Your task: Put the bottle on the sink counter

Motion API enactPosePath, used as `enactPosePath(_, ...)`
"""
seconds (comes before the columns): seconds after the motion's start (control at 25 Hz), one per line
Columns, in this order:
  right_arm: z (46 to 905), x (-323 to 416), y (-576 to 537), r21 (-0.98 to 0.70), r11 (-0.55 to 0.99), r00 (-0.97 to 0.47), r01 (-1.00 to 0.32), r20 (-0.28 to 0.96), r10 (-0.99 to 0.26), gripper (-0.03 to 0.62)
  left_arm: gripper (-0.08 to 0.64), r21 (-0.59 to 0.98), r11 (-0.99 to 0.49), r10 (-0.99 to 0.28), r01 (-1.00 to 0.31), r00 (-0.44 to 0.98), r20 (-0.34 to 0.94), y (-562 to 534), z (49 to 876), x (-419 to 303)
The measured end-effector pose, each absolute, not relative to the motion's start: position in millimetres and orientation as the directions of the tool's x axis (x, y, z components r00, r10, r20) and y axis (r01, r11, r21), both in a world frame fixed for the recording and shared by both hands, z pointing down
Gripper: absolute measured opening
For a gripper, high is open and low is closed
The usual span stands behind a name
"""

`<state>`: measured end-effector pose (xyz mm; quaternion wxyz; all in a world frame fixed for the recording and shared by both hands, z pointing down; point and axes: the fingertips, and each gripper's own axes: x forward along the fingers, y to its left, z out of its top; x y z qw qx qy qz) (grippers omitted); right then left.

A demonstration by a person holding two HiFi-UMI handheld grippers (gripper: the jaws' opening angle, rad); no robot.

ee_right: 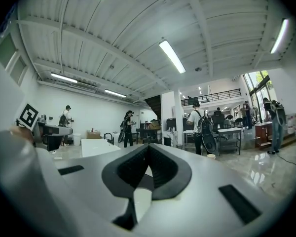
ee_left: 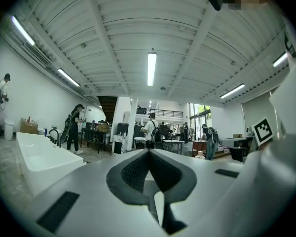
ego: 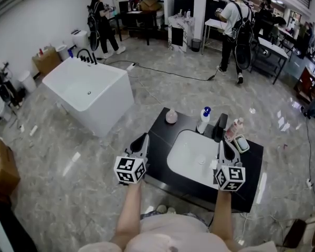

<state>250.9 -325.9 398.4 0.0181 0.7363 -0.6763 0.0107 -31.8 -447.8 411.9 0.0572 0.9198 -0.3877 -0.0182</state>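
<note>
1. At the near left, the left hand-held gripper (ego: 145, 137) is held with its jaws closed together and nothing between them.
2. Farther off, the blue-capped bottle (ego: 204, 119) is seen upright on the black desk (ego: 160, 135), just left of the faucet (ego: 220, 126). A pinkish bottle (ego: 234, 128) is set right of the faucet.
3. The right hand-held gripper (ego: 220, 144), likewise closed and empty, is judged nearer both.
4. Counted: two grippers, two bottles, one faucet.

Head view down over sink counter (ego: 158, 135) — gripper views outward, sharing bathtub (ego: 113, 112).
</note>
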Motion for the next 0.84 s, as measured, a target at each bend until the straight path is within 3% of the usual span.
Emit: enactPosePath(0.84, 412, 239, -323, -0.007, -0.065, 0.065, -0.998, 0.074, -0.995, 0.014, 0.028, 0.169, -0.714, -0.686, -0.679, 0.727, 0.024, -443, 424, -27)
